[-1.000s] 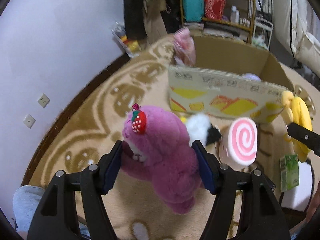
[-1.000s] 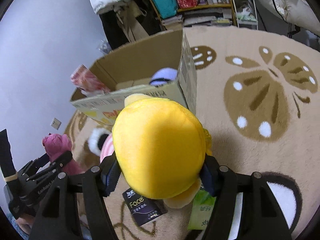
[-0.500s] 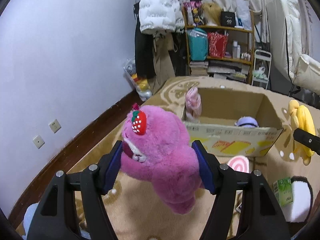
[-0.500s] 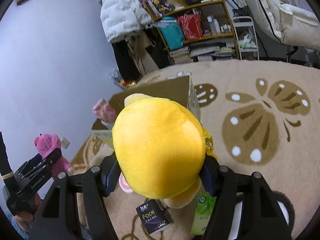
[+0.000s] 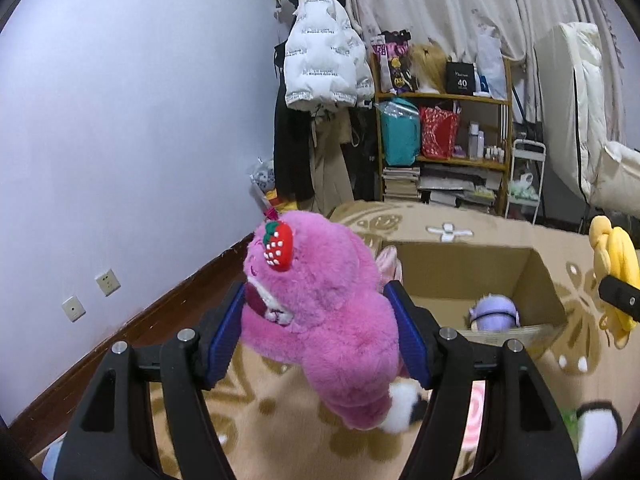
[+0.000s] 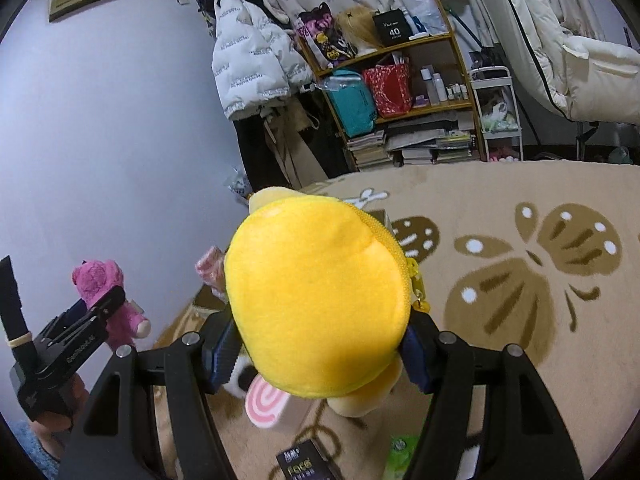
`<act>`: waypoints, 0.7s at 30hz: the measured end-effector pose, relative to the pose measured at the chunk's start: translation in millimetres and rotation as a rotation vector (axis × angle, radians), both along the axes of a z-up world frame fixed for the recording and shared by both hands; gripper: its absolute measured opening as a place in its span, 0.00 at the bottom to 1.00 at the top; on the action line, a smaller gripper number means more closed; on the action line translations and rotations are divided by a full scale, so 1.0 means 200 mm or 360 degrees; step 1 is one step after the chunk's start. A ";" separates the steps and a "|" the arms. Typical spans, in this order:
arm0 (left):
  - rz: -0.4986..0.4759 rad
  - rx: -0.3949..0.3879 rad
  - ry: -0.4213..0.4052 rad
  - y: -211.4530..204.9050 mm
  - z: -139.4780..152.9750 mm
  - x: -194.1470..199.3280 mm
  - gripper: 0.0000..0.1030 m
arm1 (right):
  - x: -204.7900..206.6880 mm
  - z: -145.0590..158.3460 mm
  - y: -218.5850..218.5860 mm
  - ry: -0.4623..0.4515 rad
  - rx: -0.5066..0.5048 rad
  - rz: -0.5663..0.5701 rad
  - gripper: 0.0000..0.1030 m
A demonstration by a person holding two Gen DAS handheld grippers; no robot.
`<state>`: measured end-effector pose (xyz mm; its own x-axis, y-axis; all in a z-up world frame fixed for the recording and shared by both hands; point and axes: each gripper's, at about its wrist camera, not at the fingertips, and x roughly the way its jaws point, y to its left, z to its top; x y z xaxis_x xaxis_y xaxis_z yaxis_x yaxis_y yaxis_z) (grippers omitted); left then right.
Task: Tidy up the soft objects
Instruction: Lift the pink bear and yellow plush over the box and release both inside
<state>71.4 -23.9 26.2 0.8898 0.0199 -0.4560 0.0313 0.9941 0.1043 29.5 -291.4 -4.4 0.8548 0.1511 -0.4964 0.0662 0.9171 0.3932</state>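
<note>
Both grippers are holding plush toys above a patterned rug.

The left gripper point(image 5: 320, 328) is pinching a pink plush bear point(image 5: 320, 312) just before an open cardboard box point(image 5: 472, 276); the right gripper point(image 6: 316, 348) is squeezing a yellow plush point(image 6: 316, 300). The beige rug point(image 6: 500, 280) is lying by a lilac wall point(image 5: 140, 120) and a crowded shelf point(image 5: 440, 136), where a black box point(image 6: 392, 30) is showing "40". A dark packet point(image 6: 304, 466) is reading "Face".

Both tools look alike. The left gripper point(image 5: 318, 326) has 2 matte black, angular fingers with triangular cut-outs, each carrying 2 round silver screws behind the jaws, and ribbed blue pads point(image 5: 224, 336) lining the inner faces. The right gripper point(image 6: 318, 354) shows the same black frame, silver screws and blue pads point(image 6: 218, 356). Behind the left tool's jaws: faint white lettering, a pale band round a black strap.
</note>
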 end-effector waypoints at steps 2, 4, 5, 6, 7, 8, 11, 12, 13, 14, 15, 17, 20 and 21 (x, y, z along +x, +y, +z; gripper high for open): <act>-0.0002 -0.0016 -0.0009 -0.01 0.01 0.05 0.66 | 0.04 0.01 -0.01 -0.0014 -0.0026 -0.0003 0.69; -0.0007 -0.0018 -0.0019 -0.02 0.03 0.09 0.66 | 0.08 0.02 -0.01 -0.0022 -0.0046 -0.0005 0.69; -0.0014 -0.0011 -0.0022 -0.04 0.03 0.11 0.66 | 0.10 0.02 -0.02 -0.0026 -0.0052 -0.0008 0.69; -0.0023 -0.0002 -0.0028 -0.05 0.03 0.14 0.66 | 0.12 0.02 -0.02 -0.0028 -0.0056 -0.0009 0.69; -0.0031 0.0004 -0.0033 -0.06 0.04 0.16 0.66 | 0.14 0.02 -0.03 -0.0029 -0.0058 -0.0007 0.69; -0.0044 0.0013 -0.0039 -0.08 0.04 0.18 0.66 | 0.16 0.02 -0.03 -0.0027 -0.0068 -0.0009 0.69; -0.0071 0.0007 -0.0032 -0.11 0.06 0.25 0.66 | 0.22 0.00 -0.03 -0.0011 -0.0104 -0.0002 0.69; -0.0083 -0.0016 -0.0014 -0.12 0.06 0.28 0.66 | 0.23 -0.01 -0.04 -0.0002 -0.0115 0.0000 0.69; -0.0090 -0.0032 0.0001 -0.12 0.06 0.30 0.66 | 0.25 -0.02 -0.04 0.0007 -0.0123 0.0003 0.69; -0.0095 -0.0044 0.0014 -0.13 0.05 0.33 0.66 | 0.26 -0.03 -0.04 0.0013 -0.0125 0.0007 0.69; -0.0101 -0.0054 0.0025 -0.13 0.05 0.36 0.66 | 0.28 -0.03 -0.04 0.0022 -0.0129 0.0011 0.69; -0.0117 -0.0050 0.0038 -0.15 0.04 0.40 0.66 | 0.31 -0.04 -0.04 0.0029 -0.0138 0.0020 0.69; -0.0139 -0.0022 0.0036 -0.19 0.02 0.45 0.66 | 0.35 -0.06 -0.04 0.0035 -0.0148 0.0030 0.69; -0.0147 -0.0017 0.0038 -0.19 0.01 0.45 0.66 | 0.37 -0.07 -0.04 0.0036 -0.0146 0.0032 0.69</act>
